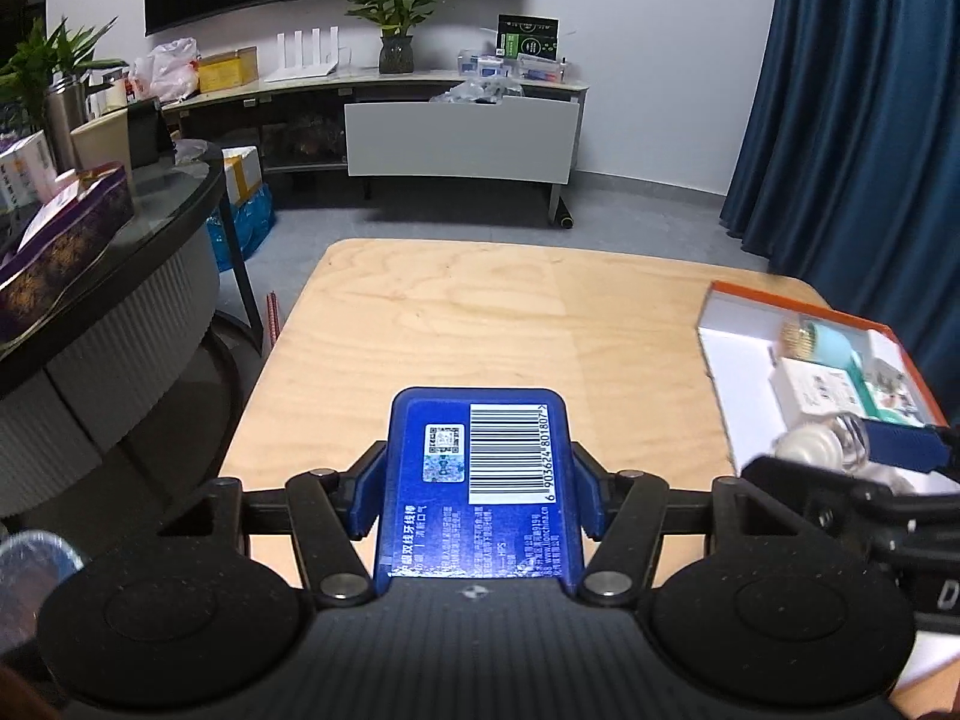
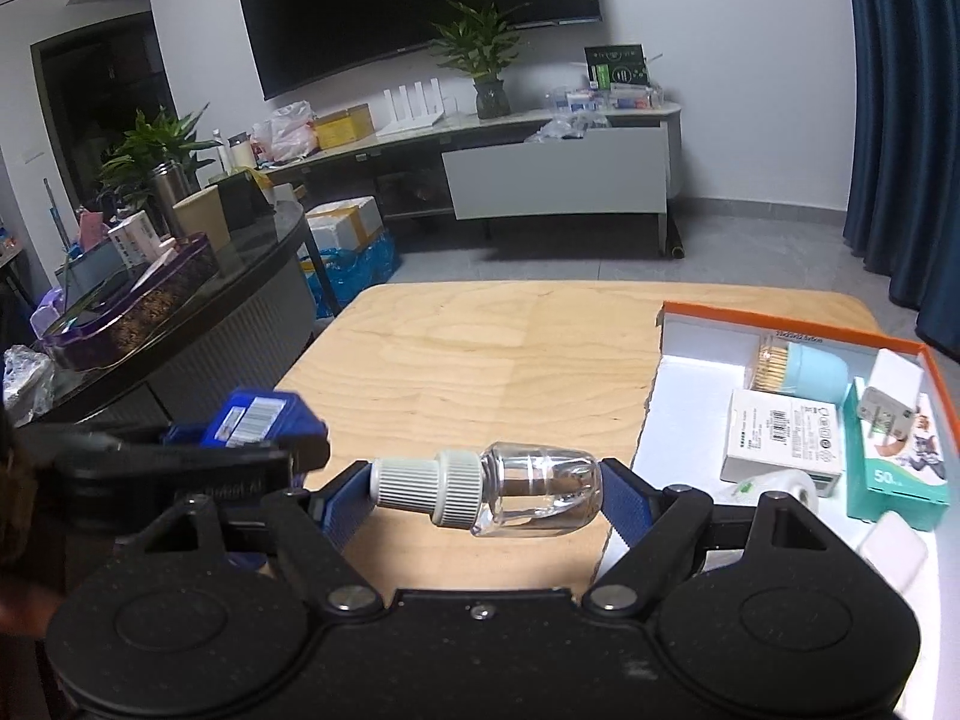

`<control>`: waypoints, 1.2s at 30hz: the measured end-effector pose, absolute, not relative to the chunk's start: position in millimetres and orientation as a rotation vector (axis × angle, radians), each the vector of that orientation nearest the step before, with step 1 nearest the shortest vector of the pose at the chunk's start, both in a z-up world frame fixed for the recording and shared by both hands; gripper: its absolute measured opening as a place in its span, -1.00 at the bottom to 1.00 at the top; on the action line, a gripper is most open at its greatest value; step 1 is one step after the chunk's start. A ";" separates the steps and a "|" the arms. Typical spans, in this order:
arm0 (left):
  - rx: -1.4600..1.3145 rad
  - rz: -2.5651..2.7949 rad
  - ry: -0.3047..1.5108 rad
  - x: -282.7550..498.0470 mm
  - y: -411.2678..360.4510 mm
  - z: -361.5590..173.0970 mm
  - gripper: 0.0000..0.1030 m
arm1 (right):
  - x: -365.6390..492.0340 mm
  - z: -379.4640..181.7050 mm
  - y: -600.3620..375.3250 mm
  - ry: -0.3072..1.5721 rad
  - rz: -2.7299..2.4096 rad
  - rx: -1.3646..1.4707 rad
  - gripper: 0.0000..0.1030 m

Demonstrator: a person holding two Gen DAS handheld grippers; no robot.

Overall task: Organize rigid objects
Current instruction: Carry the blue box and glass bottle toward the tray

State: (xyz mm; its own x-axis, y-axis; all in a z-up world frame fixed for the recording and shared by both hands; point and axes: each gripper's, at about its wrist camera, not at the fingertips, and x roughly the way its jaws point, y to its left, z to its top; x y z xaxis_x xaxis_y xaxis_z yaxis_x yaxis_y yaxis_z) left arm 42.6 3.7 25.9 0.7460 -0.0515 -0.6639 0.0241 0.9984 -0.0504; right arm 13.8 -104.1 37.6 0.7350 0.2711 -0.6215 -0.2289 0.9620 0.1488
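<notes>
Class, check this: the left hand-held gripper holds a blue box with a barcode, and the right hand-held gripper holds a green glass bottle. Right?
Not quite. The right wrist view shows the bottle in the right hand-held gripper is clear, not green. The left hand-held gripper does hold the blue box.

Left wrist view: rides low behind the left gripper (image 1: 477, 480), close over the table (image 1: 420, 312), facing the far wall.
Right wrist view: same heading, behind the right gripper (image 2: 486, 495).
Shared: table, orange-rimmed tray (image 1: 744, 294) at right.
</notes>
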 end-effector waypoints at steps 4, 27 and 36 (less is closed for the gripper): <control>-0.051 -0.044 0.705 27.2 4.4 31.3 0.19 | -2.0 45.2 -104.2 0.672 0.272 0.056 0.86; -0.076 -0.087 0.632 -25.7 -14.3 48.3 0.19 | -64.0 72.1 -121.2 0.566 0.245 0.080 0.86; -0.072 -0.099 0.614 -32.9 -20.0 51.6 0.19 | -73.4 75.6 -129.3 0.547 0.231 0.091 0.86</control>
